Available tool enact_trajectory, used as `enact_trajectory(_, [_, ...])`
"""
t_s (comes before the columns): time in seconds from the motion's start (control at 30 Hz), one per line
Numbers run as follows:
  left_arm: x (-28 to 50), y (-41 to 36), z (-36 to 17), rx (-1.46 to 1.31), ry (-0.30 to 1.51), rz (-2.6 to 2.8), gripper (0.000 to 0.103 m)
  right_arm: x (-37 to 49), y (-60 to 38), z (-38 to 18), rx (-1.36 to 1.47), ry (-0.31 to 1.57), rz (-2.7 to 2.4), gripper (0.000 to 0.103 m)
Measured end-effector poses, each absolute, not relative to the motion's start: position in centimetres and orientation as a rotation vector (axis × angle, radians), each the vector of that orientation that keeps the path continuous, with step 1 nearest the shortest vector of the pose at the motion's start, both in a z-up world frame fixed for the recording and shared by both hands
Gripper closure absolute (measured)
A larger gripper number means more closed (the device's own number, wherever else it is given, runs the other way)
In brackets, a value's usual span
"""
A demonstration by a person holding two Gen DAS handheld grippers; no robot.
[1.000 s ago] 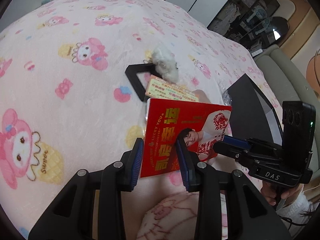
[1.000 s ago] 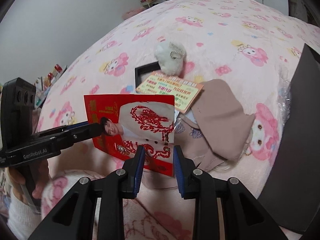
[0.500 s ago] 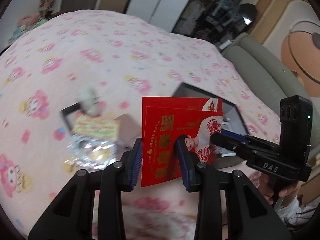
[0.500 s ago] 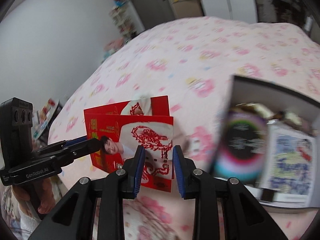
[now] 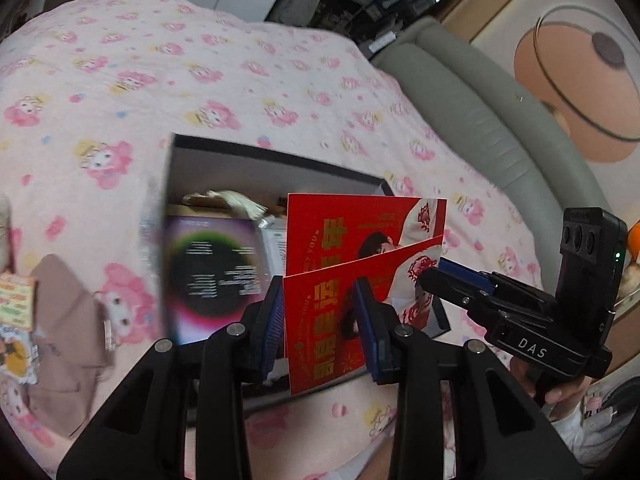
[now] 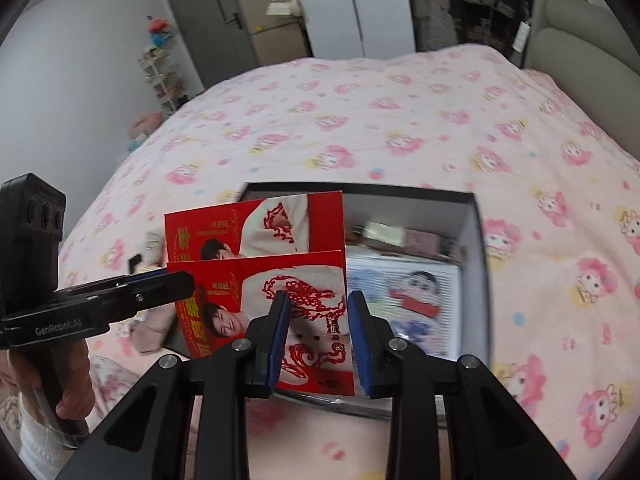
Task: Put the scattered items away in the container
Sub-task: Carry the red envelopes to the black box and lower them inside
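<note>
Both grippers hold a stack of red envelopes (image 5: pixel 352 264) (image 6: pixel 272 264) above the black box (image 5: pixel 256 160) (image 6: pixel 476 248). My left gripper (image 5: pixel 320 324) is shut on the stack's left edge. My right gripper (image 6: pixel 316 336) is shut on its right edge. A second red envelope stands slipped up behind the front one. The box holds a dark disc-printed booklet (image 5: pixel 212 268), a cartoon-printed sheet (image 6: pixel 400 292) and several small items. The box sits on the pink patterned blanket (image 6: pixel 400 128).
A beige pouch (image 5: pixel 68 320) and a yellow printed card (image 5: pixel 16 308) lie on the blanket left of the box. A grey padded headboard (image 5: pixel 480 120) runs along the right. Wardrobes and a shelf stand beyond the bed.
Both grippers have carried the red envelopes from the pile of scattered items rightward to over the open box. The rear envelope has slipped upward.
</note>
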State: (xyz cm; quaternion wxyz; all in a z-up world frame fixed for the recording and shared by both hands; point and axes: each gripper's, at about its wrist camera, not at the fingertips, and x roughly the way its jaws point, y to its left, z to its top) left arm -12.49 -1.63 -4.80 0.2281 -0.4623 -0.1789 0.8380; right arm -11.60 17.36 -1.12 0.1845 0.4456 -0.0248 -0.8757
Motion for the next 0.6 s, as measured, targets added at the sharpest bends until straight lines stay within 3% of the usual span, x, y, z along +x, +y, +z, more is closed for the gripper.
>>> enact_trajectory(0.2, [-15.0, 2.1, -8.9, -1.442, -0.389, 2.28, 0.07, -14.3, 21.0, -5.4, 1.42, -0.184, -2.386, 0.076])
enact_trajectory(0.3, [-16.2, 2.3, -11.1, -1.532, -0.452, 2.169, 0.07, -14.9, 22.4, -7.1, 1.468, -0.271, -2.344, 0.076])
enact_trajectory(0.47, [-16.5, 4.0, -12.0, -1.621, -0.355, 2.158, 0.069, -15.1, 22.4, -8.3, 1.53, -0.227, -2.34, 0.076])
enact_trajectory(0.6, [-16.7, 5.8, -12.6, -1.707, -0.249, 2.137, 0.063, -15.3, 22.1, -9.3, 1.558, -0.119, -2.386, 0.076])
